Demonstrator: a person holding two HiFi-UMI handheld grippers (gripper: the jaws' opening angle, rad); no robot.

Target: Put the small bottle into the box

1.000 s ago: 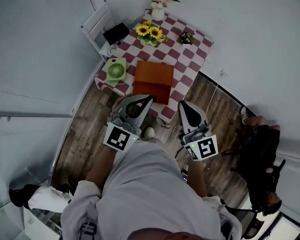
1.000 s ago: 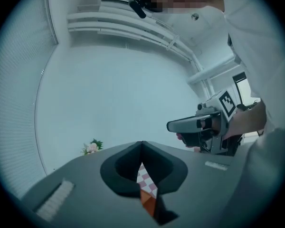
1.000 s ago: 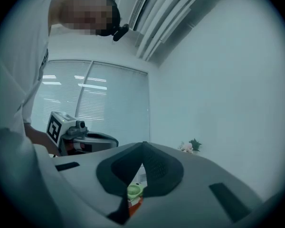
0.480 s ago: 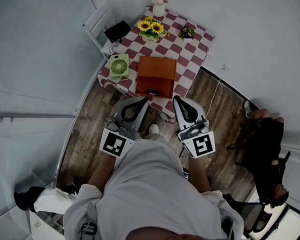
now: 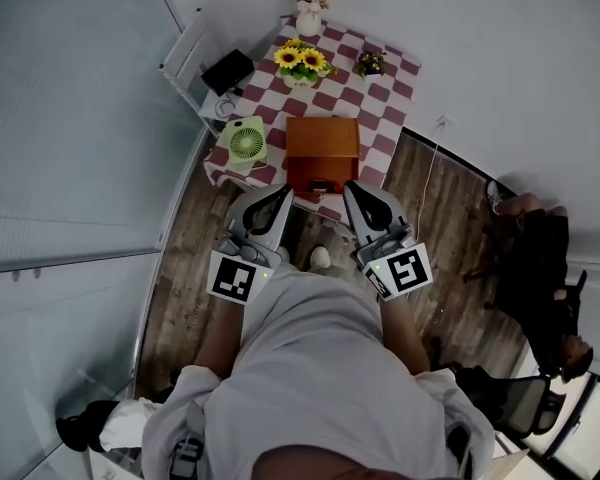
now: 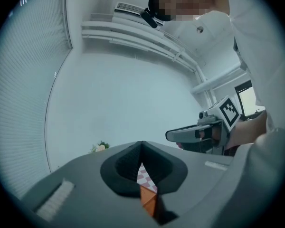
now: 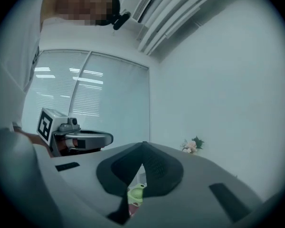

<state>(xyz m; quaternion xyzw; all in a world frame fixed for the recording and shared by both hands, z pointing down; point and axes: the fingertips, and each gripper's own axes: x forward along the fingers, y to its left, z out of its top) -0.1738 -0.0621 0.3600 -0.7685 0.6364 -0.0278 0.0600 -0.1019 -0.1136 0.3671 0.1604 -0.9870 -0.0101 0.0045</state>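
Presently the small bottle cannot be made out in any view. The orange-brown box (image 5: pixel 322 148) sits on the checked table (image 5: pixel 385 118) toward its near edge, with the green fan (image 5: pixel 246 140) just beside it at left. The left gripper (image 5: pixel 282 192) and right gripper (image 5: pixel 352 190) are held side by side by that edge, each with its jaws pressed together on nothing.

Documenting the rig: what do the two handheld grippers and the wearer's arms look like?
Both alike: the left gripper and right gripper are light grey tapering shells with dark centres. Each carries a white cube with black square markers. Black ribbed pads line the jaws. No cables visible. The person wears a light shirt, sleeves ending above the forearms.
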